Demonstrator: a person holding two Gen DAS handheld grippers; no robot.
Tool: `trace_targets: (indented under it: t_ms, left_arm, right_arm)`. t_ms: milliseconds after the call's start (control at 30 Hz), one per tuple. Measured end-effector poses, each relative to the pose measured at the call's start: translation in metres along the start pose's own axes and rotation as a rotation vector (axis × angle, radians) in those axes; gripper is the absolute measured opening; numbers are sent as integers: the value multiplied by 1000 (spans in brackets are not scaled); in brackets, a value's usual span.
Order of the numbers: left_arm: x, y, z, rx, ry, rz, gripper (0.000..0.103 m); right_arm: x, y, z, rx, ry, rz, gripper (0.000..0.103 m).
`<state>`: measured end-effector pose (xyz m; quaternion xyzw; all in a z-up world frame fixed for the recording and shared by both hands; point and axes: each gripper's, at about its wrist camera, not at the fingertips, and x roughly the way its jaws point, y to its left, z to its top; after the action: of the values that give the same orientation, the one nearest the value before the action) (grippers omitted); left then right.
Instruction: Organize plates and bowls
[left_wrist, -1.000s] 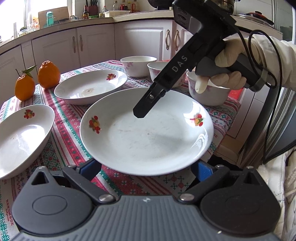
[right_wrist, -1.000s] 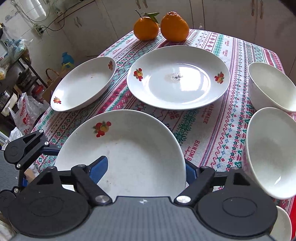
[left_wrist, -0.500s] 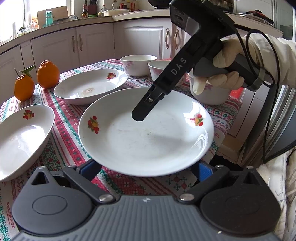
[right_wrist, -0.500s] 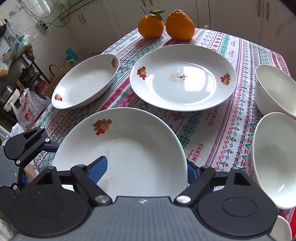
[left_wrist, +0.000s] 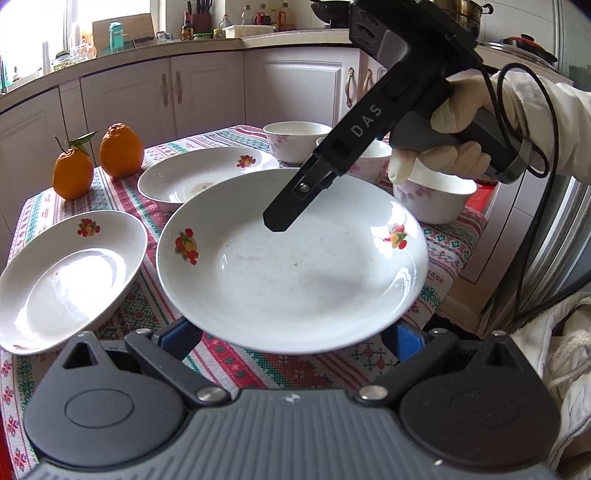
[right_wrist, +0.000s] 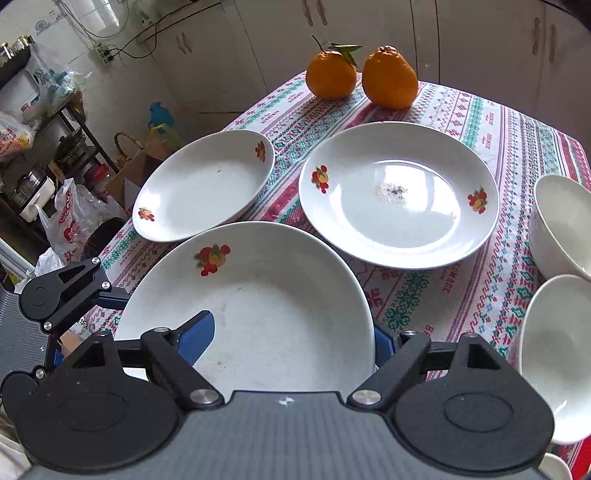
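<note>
A large white plate (left_wrist: 291, 266) with fruit motifs is raised above the patterned tabletop (right_wrist: 424, 295), carried between two devices. The left hand-held gripper (left_wrist: 295, 338) grips its near rim from both sides; the right hand-held gripper (right_wrist: 293, 341), in a gloved hand (left_wrist: 454, 147), has one blue pad over the rim and one under, though whether they pinch cannot be told. Two more plates (right_wrist: 399, 195) lie on the cloth beyond, three bowls (left_wrist: 436, 199) to the right, two oranges (right_wrist: 388, 77) at the far edge.
</note>
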<state>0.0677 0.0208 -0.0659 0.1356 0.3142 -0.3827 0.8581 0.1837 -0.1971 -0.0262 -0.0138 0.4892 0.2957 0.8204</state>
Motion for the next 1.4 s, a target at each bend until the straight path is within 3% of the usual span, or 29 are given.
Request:
trace_targets:
  t_ms: [767, 1400]
  left_arm:
    - [-47, 87, -8, -114, -3, 181, 102]
    - [-55, 119, -16, -169, 9, 241, 102]
  right_arm:
    - [62, 66, 102, -192, 11, 108, 89]
    - [104, 85, 135, -222, 25, 159, 89]
